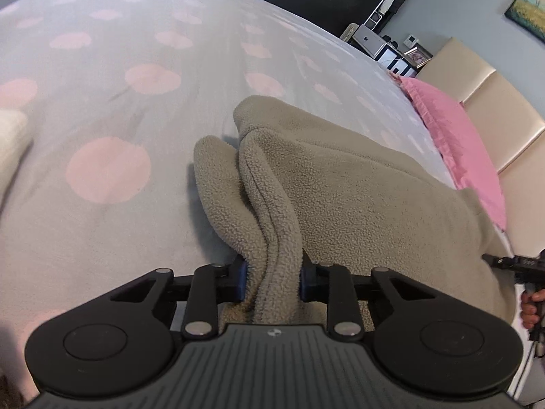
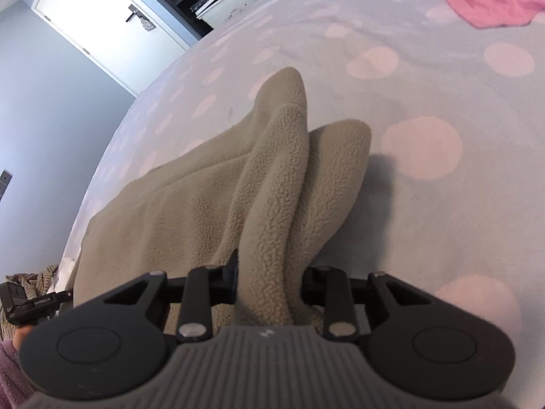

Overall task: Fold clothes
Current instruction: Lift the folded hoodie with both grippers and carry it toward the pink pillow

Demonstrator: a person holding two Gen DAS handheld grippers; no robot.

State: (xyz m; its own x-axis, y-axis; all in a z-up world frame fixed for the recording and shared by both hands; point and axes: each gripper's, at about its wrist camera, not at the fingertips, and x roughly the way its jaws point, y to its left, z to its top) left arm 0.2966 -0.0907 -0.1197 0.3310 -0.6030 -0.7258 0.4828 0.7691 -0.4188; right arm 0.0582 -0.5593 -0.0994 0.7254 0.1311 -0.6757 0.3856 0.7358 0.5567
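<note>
A beige fleece garment (image 1: 340,184) lies on the bed, with one bunched edge raised off the cover. My left gripper (image 1: 272,277) is shut on a thick fold of that fleece, which fills the gap between the blue pads. In the right wrist view the same fleece garment (image 2: 190,204) spreads to the left, and my right gripper (image 2: 269,284) is shut on another bunched fold of it. Loose ends of the fleece stick out past both sets of fingers. The other gripper shows at the edge of each view, held by a hand (image 1: 531,306).
The bed cover (image 1: 143,109) is pale grey with large pink dots. A pink pillow (image 1: 456,136) lies by the cream headboard (image 1: 490,102). A white door (image 2: 112,20) and shelves stand beyond the bed. Striped cloth (image 2: 37,283) lies off the bed's left edge.
</note>
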